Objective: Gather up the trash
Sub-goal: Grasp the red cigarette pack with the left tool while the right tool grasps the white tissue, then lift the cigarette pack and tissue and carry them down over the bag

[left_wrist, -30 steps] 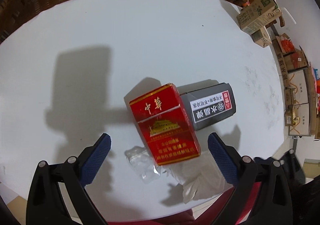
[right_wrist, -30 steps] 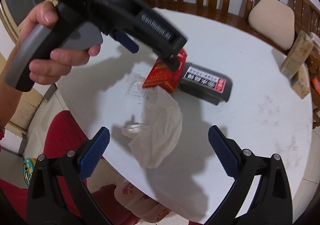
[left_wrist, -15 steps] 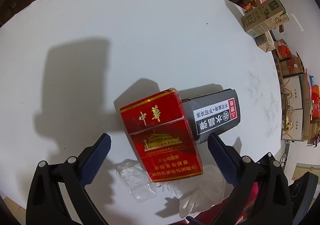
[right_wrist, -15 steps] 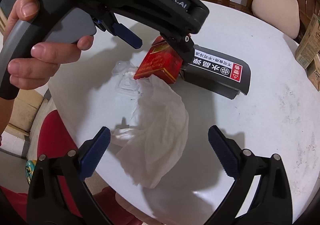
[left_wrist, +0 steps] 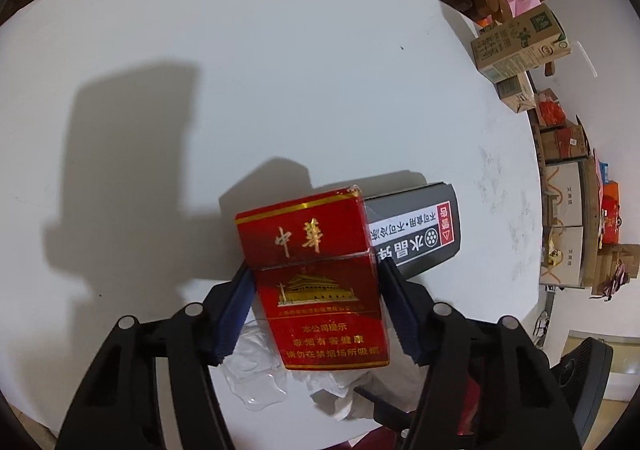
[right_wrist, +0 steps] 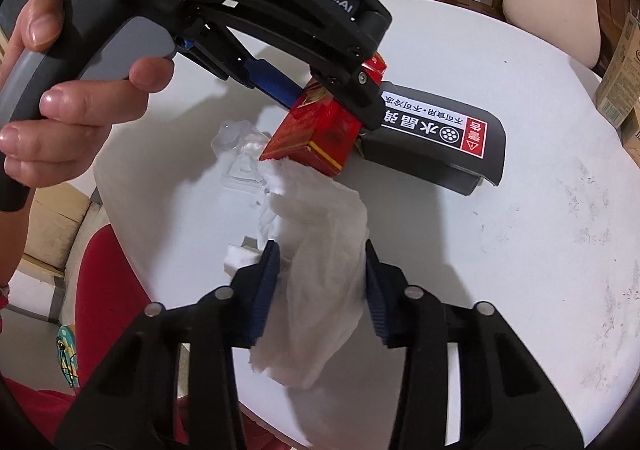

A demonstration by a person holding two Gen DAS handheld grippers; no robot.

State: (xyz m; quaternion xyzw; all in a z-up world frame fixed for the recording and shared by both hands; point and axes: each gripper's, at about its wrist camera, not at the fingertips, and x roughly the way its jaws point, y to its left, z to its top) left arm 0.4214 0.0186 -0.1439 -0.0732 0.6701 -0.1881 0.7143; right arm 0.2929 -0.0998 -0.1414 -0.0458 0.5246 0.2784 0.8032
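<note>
A red cigarette pack (left_wrist: 316, 282) lies on the white round table (left_wrist: 280, 70), leaning against a black box with a white label (left_wrist: 420, 234). My left gripper (left_wrist: 315, 267) is closing on the pack, and its blue pads touch both long sides. In the right wrist view a person's hand (right_wrist: 60, 98) holds that left gripper (right_wrist: 324, 102) over the pack (right_wrist: 316, 134). My right gripper (right_wrist: 321, 250) is closing on a crumpled white tissue (right_wrist: 320, 210), its pads pinching the paper. A clear plastic wrapper (right_wrist: 240, 154) lies beside the pack.
Wooden chairs ring the far side of the table, one with a beige cushion (right_wrist: 552, 6). Cardboard cartons (left_wrist: 516, 46) are stacked to the right. A red stool (right_wrist: 104, 282) stands below the table's near edge. The black box (right_wrist: 440, 138) touches the pack.
Both grippers went from wide open to closed in: the left onto the red pack, the right onto the tissue. The right gripper also came down closer to the table.
</note>
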